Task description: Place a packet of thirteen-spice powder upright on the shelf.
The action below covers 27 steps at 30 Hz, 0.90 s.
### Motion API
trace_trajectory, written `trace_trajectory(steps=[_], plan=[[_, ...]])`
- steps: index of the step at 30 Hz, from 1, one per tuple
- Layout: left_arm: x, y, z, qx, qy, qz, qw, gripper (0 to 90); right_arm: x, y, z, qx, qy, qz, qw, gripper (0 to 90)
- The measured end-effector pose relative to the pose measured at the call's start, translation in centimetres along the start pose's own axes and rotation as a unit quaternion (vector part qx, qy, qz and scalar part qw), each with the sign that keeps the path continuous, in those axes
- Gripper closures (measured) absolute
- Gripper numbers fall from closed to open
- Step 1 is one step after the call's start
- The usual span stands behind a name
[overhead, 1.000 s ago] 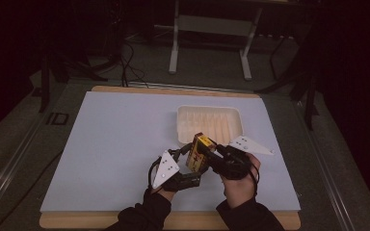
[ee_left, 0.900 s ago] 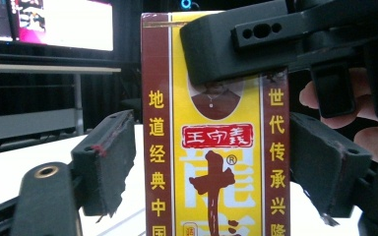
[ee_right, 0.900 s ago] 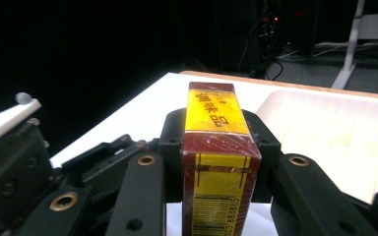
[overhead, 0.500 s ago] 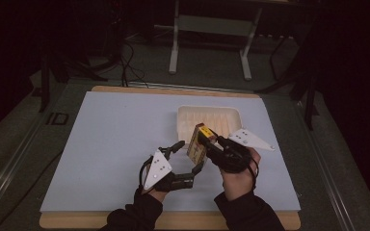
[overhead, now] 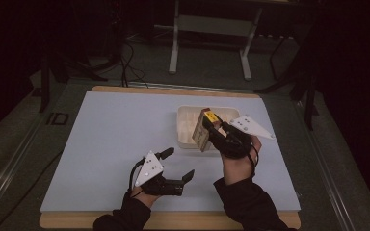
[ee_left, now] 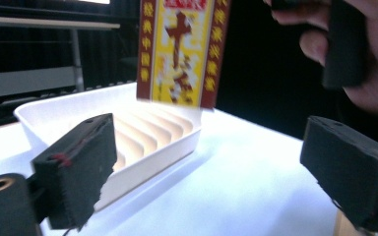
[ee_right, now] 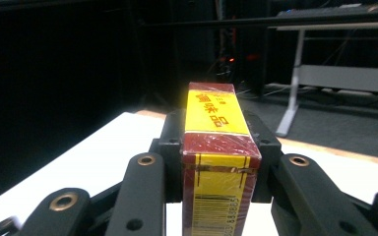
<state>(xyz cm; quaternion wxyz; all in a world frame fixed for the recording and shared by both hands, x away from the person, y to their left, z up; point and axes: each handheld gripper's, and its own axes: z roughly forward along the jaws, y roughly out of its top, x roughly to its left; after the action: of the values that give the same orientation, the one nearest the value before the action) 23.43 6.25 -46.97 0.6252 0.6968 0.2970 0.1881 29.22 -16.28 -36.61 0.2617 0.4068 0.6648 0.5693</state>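
Note:
A red and yellow box (overhead: 203, 129) with printed characters hangs upright over the near edge of a white ribbed tray (overhead: 188, 126). My right gripper (overhead: 213, 130) is shut on the box (ee_right: 215, 147), its jaws pressed on both long sides. In the left gripper view the box (ee_left: 181, 51) floats above the tray (ee_left: 78, 110), clear of its floor. My left gripper (overhead: 177, 164) rests low on the white mat near the front, open and empty, its two black pads (ee_left: 76, 167) wide apart.
The white mat (overhead: 106, 134) covers a wooden board (overhead: 173, 222) whose edge shows at the front. A grey metal stand (overhead: 212, 29) sits on the dark floor behind the table. Cables lie at the back left.
The left gripper let go of the box and drew back toward the front edge, open. The right gripper carried the box away from the person, up to the tray's near edge.

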Motion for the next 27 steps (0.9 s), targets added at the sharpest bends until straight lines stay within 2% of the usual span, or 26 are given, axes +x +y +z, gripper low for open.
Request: trace_trajectory(steps=[1,3,5,10,12,13,15,18,21,22,23,26,27], plan=[[0.0,-0.1,-0.1,0.01,-0.001,-0.003,0.9999,6.4,-0.1,0.1,0.2,-0.003,-0.006,-0.003,1.0,67.5],[-0.1,-0.5,-0.3,0.031,0.01,-0.009,0.9994,1.9,-0.2,0.2,0.6,-0.008,-0.019,-0.009,0.9998,67.5],[-0.1,-0.9,-0.5,0.034,0.019,-0.008,0.9992,1.7,-0.5,0.4,1.1,-0.011,-0.031,-0.011,0.9994,67.5],[0.1,-1.5,-0.5,0.036,0.034,-0.004,0.9988,1.3,-1.1,0.8,2.4,-0.022,-0.06,-0.007,0.9979,67.4],[0.2,-1.6,-0.5,0.035,0.035,-0.007,0.9987,1.4,-1.2,0.9,2.7,-0.025,-0.065,-0.008,0.9975,67.4],[0.4,-1.9,-0.5,0.032,0.04,-0.013,0.9986,1.4,-1.5,1.1,3.4,-0.032,-0.081,-0.007,0.9962,67.4],[0.6,-2.0,-0.5,0.028,0.043,-0.02,0.9985,1.4,-1.8,1.2,3.7,-0.036,-0.09,-0.005,0.9953,67.5],[0.7,-2.1,-0.5,0.026,0.047,-0.02,0.9984,1.4,-2.1,1.2,4.1,-0.043,-0.099,0.005,0.9942,67.4],[0.6,-2.1,-0.6,0.027,0.059,-0.009,0.9979,0.2,-2.4,1.2,4.7,-0.05,-0.112,0.009,0.9924,67.4],[0.5,-2.0,-0.7,0.025,0.075,0.0,0.9969,0.1,-2.7,1.0,5.1,-0.051,-0.121,0.011,0.9913,67.4],[0.4,-2.0,-0.7,0.025,0.081,0.004,0.9964,0.1,-2.8,1.0,5.3,-0.052,-0.123,0.013,0.9909,67.4],[0.5,-2.0,-0.7,0.024,0.082,0.006,0.9964,0.1,-3.0,0.7,5.7,-0.049,-0.128,0.018,0.9904,67.4],[0.6,-2.1,-0.6,0.029,0.074,-0.005,0.9968,0.1,-3.2,0.2,6.2,-0.046,-0.132,0.023,0.9899,67.4]])
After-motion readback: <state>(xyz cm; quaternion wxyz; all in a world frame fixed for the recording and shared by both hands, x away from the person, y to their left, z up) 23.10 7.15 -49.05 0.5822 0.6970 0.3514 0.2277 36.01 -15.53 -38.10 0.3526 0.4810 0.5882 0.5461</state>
